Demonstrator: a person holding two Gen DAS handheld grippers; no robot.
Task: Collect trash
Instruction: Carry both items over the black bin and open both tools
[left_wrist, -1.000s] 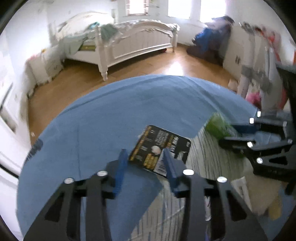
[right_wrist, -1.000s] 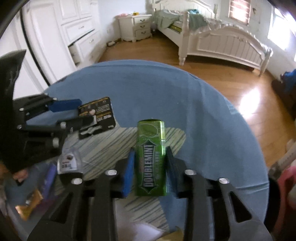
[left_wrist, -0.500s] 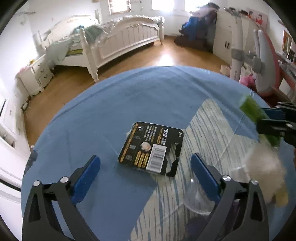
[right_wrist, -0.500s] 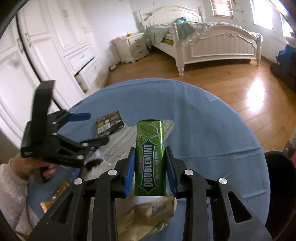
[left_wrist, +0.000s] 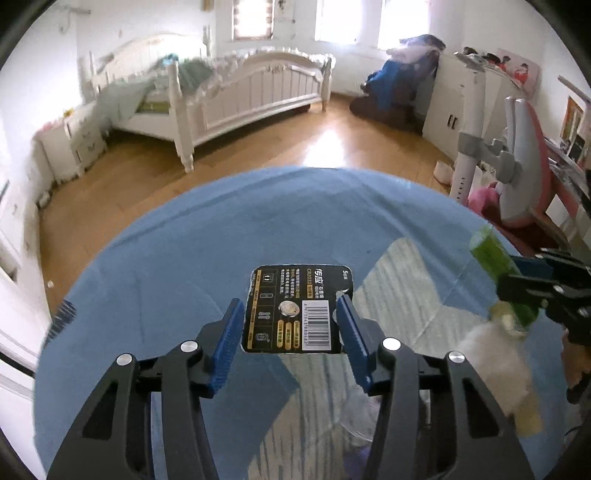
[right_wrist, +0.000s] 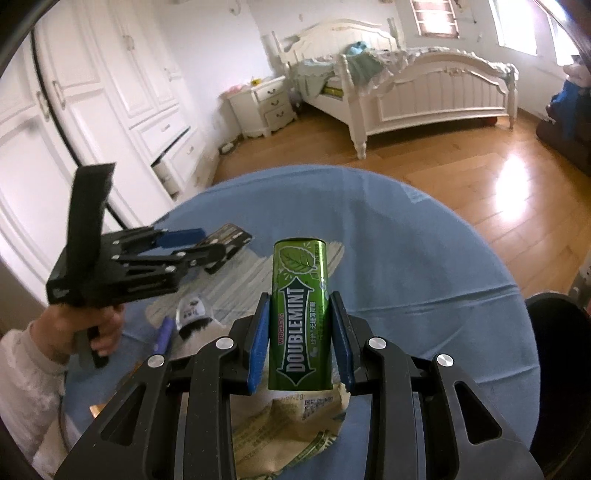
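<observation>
The left gripper (left_wrist: 290, 334) is closing around the battery card (left_wrist: 295, 308) lying flat mid-table (left_wrist: 166, 277); the right gripper (right_wrist: 300, 343) clamps the gum tin (right_wrist: 299, 317).

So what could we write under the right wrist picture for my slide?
Right claw grips a green gum tin above the blue table while the left claw closes around a black card.

Bright window daylight, floor glare, fisheye-warped edges
</observation>
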